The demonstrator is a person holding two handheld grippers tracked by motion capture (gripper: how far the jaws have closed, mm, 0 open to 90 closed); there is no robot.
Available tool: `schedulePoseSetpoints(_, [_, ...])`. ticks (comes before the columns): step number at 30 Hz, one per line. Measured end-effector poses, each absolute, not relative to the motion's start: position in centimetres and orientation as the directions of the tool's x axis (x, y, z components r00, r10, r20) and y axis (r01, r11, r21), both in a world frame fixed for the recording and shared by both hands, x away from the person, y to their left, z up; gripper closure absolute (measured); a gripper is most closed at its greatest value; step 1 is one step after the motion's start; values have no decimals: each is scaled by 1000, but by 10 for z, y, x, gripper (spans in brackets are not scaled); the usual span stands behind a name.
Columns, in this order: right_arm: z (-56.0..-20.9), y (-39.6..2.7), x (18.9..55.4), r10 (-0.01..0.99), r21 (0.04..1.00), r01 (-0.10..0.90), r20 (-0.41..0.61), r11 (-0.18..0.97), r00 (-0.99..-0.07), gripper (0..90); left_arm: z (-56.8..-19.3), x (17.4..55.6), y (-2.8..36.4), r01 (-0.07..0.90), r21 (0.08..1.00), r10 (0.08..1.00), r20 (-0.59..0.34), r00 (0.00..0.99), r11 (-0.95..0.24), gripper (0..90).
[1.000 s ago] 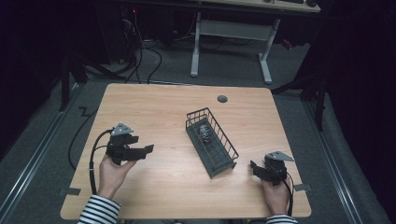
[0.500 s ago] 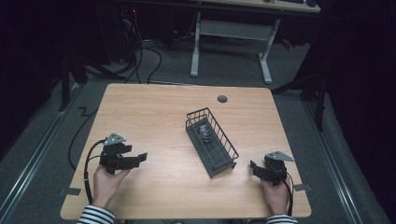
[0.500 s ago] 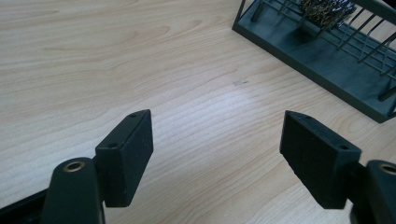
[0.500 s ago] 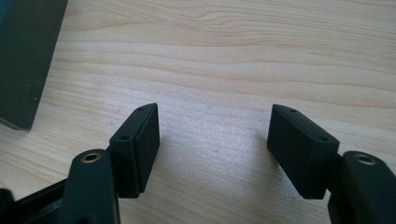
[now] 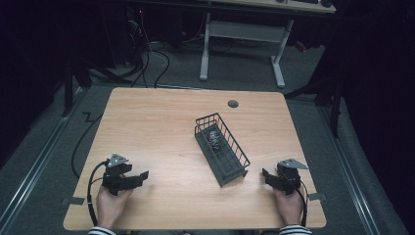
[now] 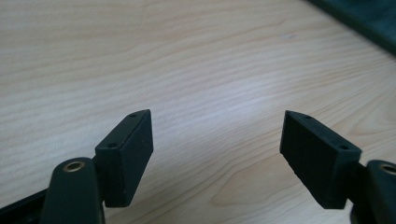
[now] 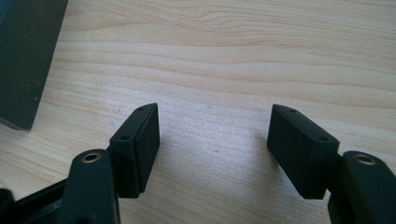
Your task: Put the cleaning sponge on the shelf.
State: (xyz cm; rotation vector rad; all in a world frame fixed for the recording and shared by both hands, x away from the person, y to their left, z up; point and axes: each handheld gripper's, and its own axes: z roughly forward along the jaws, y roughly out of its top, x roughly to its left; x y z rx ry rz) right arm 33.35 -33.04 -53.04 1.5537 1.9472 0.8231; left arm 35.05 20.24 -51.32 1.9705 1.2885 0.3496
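Note:
A dark wire basket (image 5: 222, 164) lies slantwise at the middle of the wooden table (image 5: 161, 127), with a small shiny crumpled object (image 5: 214, 137) at its far end. My left gripper (image 5: 142, 175) rests low at the table's front left, pointing right, jaws open with bare wood between them (image 6: 217, 135). My right gripper (image 5: 265, 174) sits at the front right, pointing left toward the basket, open and empty (image 7: 214, 133). A dark corner of the basket (image 7: 25, 56) fills the upper left of the right gripper view.
A round cable grommet (image 5: 233, 104) sits near the table's far edge. A white desk frame (image 5: 240, 44) and cables (image 5: 147, 54) stand on the floor beyond. The table's dark far edge (image 6: 359, 21) crosses the top right of the left gripper view.
My left gripper has dropped down and back toward the table's front edge. The right gripper and the basket have stayed put.

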Motion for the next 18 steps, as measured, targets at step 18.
schedulePoseSetpoints(18, [-531, -330, 333, 977, 729, 665, -21, 161, -214, 346, -537, 346, 198, 625, 738, 919, -16, 395, -255, 240])
